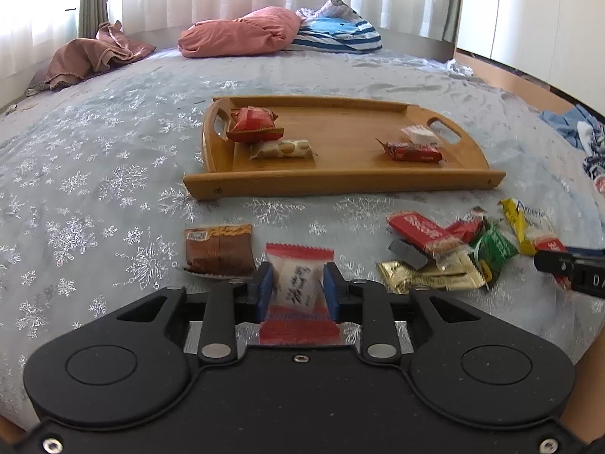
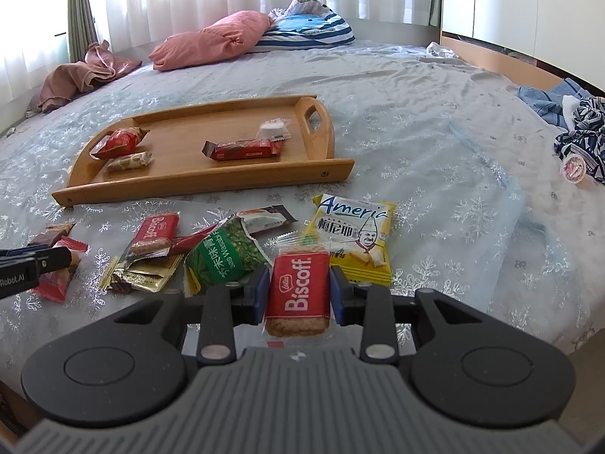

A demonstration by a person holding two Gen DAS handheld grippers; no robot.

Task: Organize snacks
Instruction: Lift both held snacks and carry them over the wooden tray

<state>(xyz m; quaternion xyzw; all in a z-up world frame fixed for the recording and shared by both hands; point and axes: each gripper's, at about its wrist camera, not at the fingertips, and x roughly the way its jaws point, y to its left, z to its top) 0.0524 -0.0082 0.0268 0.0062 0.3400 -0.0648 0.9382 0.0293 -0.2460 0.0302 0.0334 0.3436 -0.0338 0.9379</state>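
My left gripper (image 1: 297,282) is shut on a white candy packet with red ends (image 1: 298,287), low over the bedspread. A brown snack packet (image 1: 218,249) lies just to its left. My right gripper (image 2: 298,287) is shut on a red Biscoff biscuit packet (image 2: 297,293), held lengthwise between the blue pads. Beyond it lie a yellow Ameria packet (image 2: 357,236), a green wasabi pea packet (image 2: 223,257), a second Biscoff packet (image 2: 153,234) and gold wrappers (image 2: 145,274). The wooden tray (image 2: 204,183) holds several wrapped snacks, among them a long red bar (image 2: 244,149).
The bed is covered with a pale blue snowflake spread. A pink pillow (image 2: 211,43) and a striped cushion (image 2: 306,30) lie at the far side. Crumpled clothes (image 2: 578,121) sit at the right edge, a brownish cloth (image 2: 83,73) at the far left.
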